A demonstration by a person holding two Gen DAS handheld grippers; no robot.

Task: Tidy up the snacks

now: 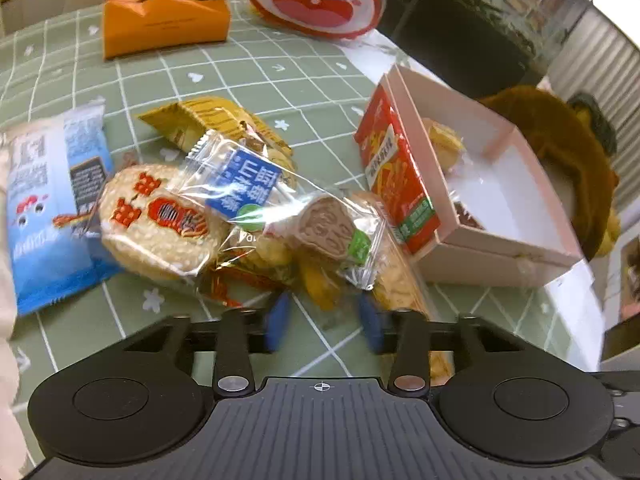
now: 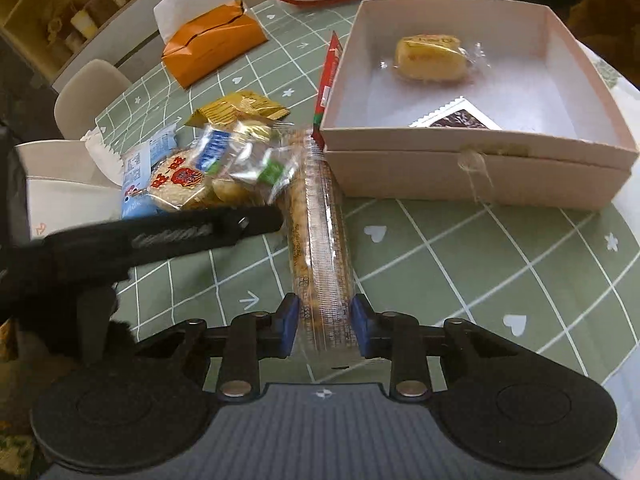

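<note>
Snacks: wrapped pile (image 1: 240, 216) on the worktop beside a pink box (image 2: 476, 148).
Worktop: green grid cloth (image 2: 460, 264).
Room: chairs (image 2: 86, 96), shelf (image 2: 60, 20).
Right hand-held gripper (image 2: 325, 326): clamped on cracker sleeve (image 2: 320, 240).
Left hand-held gripper (image 1: 324, 322): parted, holding nothing.

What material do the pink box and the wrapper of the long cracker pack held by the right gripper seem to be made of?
The pink box looks like matte cardboard: flat, stiff walls with folded edges and no shine. The long cracker pack between the right gripper's jaws seems wrapped in thin clear plastic film: the crackers show through it, and it is glossy with printed text.
</note>
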